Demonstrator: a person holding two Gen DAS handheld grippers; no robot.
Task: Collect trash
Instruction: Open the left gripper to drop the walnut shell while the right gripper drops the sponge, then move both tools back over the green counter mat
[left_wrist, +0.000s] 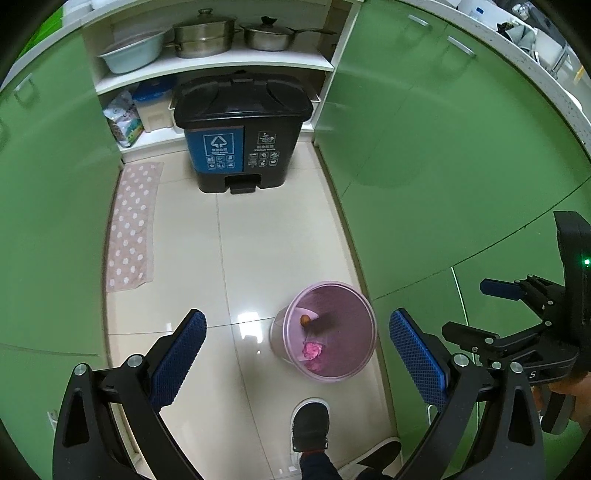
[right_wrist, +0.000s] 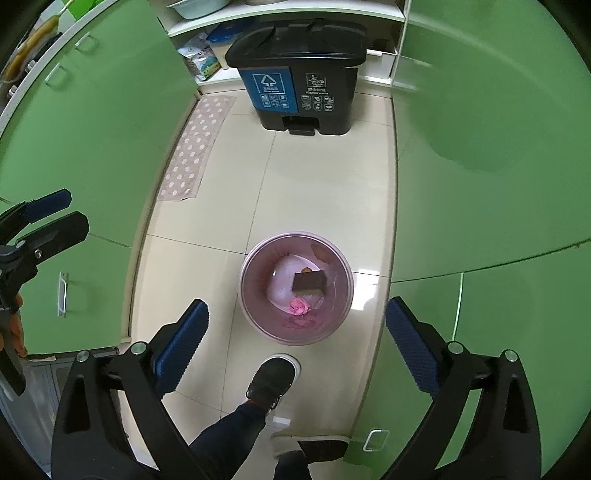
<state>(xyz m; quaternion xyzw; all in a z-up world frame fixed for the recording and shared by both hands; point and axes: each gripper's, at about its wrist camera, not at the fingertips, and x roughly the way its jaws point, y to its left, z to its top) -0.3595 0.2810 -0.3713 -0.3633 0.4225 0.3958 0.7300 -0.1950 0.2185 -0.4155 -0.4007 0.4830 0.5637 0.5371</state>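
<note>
A small pink waste bin (left_wrist: 351, 314) (right_wrist: 255, 314) stands on the tiled floor. Inside it lie a crumpled pink scrap (left_wrist: 312, 350) (right_wrist: 298, 306), a brown sponge-like block (right_wrist: 310, 282) and a small orange-brown bit (left_wrist: 305, 319). A black two-part pedal bin (left_wrist: 242, 129) (right_wrist: 301, 70) with its lid shut stands at the far end. My left gripper (left_wrist: 297, 354) is open and empty above the floor, just left of the pink bin. My right gripper (right_wrist: 295, 341) is open and empty, high above the pink bin; it also shows at the right in the left wrist view (left_wrist: 480, 310).
Green cabinet doors (left_wrist: 443, 166) line both sides of the narrow floor. A pink dotted mat (left_wrist: 135, 225) (right_wrist: 197, 147) lies at the left. Pots (left_wrist: 205, 33) and a basin sit on shelves behind the black bin. The person's shoe (left_wrist: 311, 424) (right_wrist: 271, 380) is near the pink bin.
</note>
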